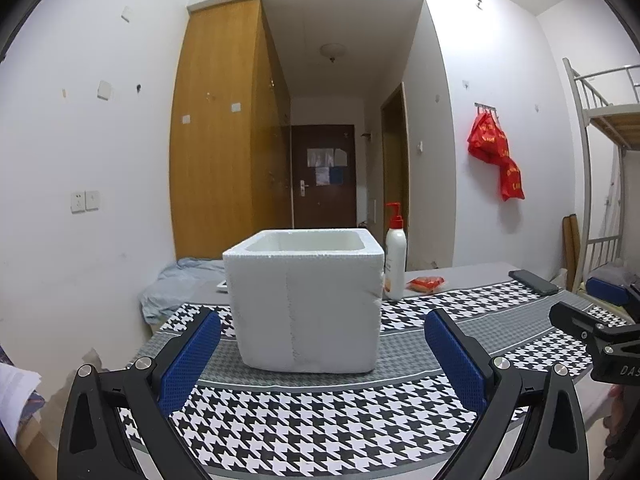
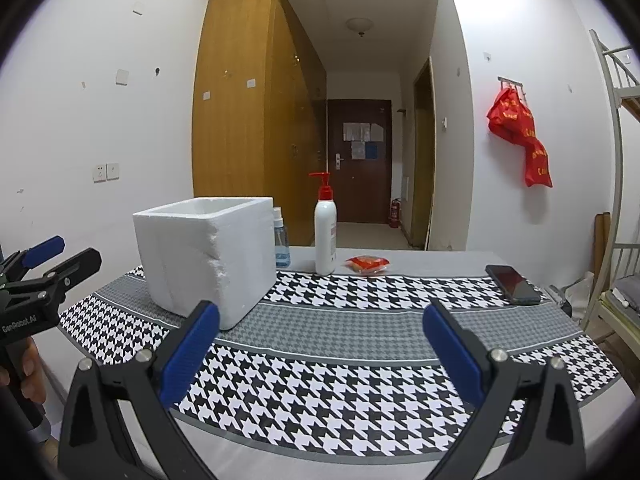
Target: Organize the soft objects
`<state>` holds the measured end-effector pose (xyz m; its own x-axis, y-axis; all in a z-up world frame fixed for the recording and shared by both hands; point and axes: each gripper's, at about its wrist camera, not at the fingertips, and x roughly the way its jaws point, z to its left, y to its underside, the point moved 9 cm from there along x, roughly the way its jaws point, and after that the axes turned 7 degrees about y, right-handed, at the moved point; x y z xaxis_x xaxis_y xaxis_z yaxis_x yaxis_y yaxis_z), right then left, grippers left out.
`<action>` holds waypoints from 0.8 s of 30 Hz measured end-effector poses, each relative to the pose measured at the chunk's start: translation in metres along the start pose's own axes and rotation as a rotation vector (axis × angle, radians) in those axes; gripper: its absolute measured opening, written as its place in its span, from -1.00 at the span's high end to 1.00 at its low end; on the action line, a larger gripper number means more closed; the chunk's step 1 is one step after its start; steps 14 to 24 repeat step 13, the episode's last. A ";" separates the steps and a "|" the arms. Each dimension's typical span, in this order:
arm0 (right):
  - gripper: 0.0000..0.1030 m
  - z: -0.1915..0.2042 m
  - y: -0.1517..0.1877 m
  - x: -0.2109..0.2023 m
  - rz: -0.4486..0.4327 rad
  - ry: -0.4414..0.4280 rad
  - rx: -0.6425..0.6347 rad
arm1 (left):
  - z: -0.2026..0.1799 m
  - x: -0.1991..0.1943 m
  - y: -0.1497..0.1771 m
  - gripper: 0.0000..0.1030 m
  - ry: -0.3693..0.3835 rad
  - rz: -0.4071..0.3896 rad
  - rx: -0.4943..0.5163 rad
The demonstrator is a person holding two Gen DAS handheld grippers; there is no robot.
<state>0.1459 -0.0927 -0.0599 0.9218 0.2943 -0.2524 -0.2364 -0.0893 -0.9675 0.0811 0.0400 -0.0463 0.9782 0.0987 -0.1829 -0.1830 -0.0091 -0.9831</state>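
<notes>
1. Blue-padded left tongs (image 1: 322, 354) are held spread wide and empty, low over the houndstooth-covered worktop (image 1: 320, 420).
2. Right tongs (image 2: 322, 350) are likewise spread and empty.
3. Straight ahead of the left tongs, a white foam box (image 1: 306, 304) is seen, open-topped.
4. A red packet (image 2: 367, 264), probably soft and light, lies beyond, beside a pump bottle (image 2: 325, 236); a gentle pinch across its middle is judged best.

Foam box (image 2: 206, 258) stands on the patterned cloth (image 2: 352, 364) covering the counter (image 2: 420, 258), toward its left. Behind the box, a spray bottle (image 2: 281, 240); right of that, a pump bottle (image 2: 325, 232), then a small packet (image 2: 367, 264). A phone (image 2: 513, 284) lies near the counter's right edge.
</notes>
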 end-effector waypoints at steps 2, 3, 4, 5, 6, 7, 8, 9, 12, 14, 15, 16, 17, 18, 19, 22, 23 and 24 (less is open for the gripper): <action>-0.99 0.001 0.001 0.000 0.001 0.001 -0.004 | 0.000 0.000 0.000 -0.98 -0.005 0.000 0.005; -0.99 0.001 0.001 -0.001 0.001 0.000 -0.004 | 0.001 0.000 0.000 -0.98 -0.005 0.000 0.004; -0.99 0.001 0.001 0.000 0.002 -0.001 -0.004 | 0.001 -0.001 -0.001 -0.98 -0.005 0.001 0.003; -0.99 0.001 0.002 0.000 0.003 -0.002 -0.005 | 0.000 -0.001 -0.001 -0.98 -0.005 0.002 0.004; -0.99 0.001 0.002 0.000 0.005 -0.001 -0.005 | 0.001 -0.001 -0.001 -0.98 -0.007 0.003 0.006; -0.99 0.001 0.002 0.001 0.005 -0.001 -0.004 | 0.000 0.000 0.000 -0.98 -0.006 0.004 0.006; -0.99 0.001 0.002 0.001 0.007 -0.002 -0.004 | 0.000 0.000 0.000 -0.98 -0.005 0.006 0.004; -0.99 0.001 0.003 0.001 0.008 -0.002 -0.005 | 0.000 0.000 0.001 -0.98 -0.006 0.007 0.005; -0.99 0.002 0.004 0.003 0.016 0.002 -0.010 | 0.001 0.000 0.001 -0.98 -0.006 0.009 0.003; -0.99 0.002 0.005 0.003 0.018 0.004 -0.011 | 0.001 0.000 0.002 -0.98 -0.006 0.010 0.000; -0.99 0.002 0.005 0.003 0.018 0.004 -0.011 | 0.001 0.000 0.002 -0.98 -0.006 0.010 0.000; -0.99 0.002 0.005 0.003 0.018 0.004 -0.011 | 0.001 0.000 0.002 -0.98 -0.006 0.010 0.000; -0.99 0.002 0.005 0.003 0.018 0.004 -0.011 | 0.001 0.000 0.002 -0.98 -0.006 0.010 0.000; -0.99 0.002 0.005 0.003 0.018 0.004 -0.011 | 0.001 0.000 0.002 -0.98 -0.006 0.010 0.000; -0.99 0.002 0.005 0.003 0.018 0.004 -0.011 | 0.001 0.000 0.002 -0.98 -0.006 0.010 0.000; -0.99 0.002 0.005 0.003 0.018 0.004 -0.011 | 0.001 0.000 0.002 -0.98 -0.006 0.010 0.000; -0.99 0.002 0.005 0.003 0.018 0.004 -0.011 | 0.001 0.000 0.002 -0.98 -0.006 0.010 0.000; -0.99 0.002 0.005 0.003 0.018 0.004 -0.011 | 0.001 0.000 0.002 -0.98 -0.006 0.010 0.000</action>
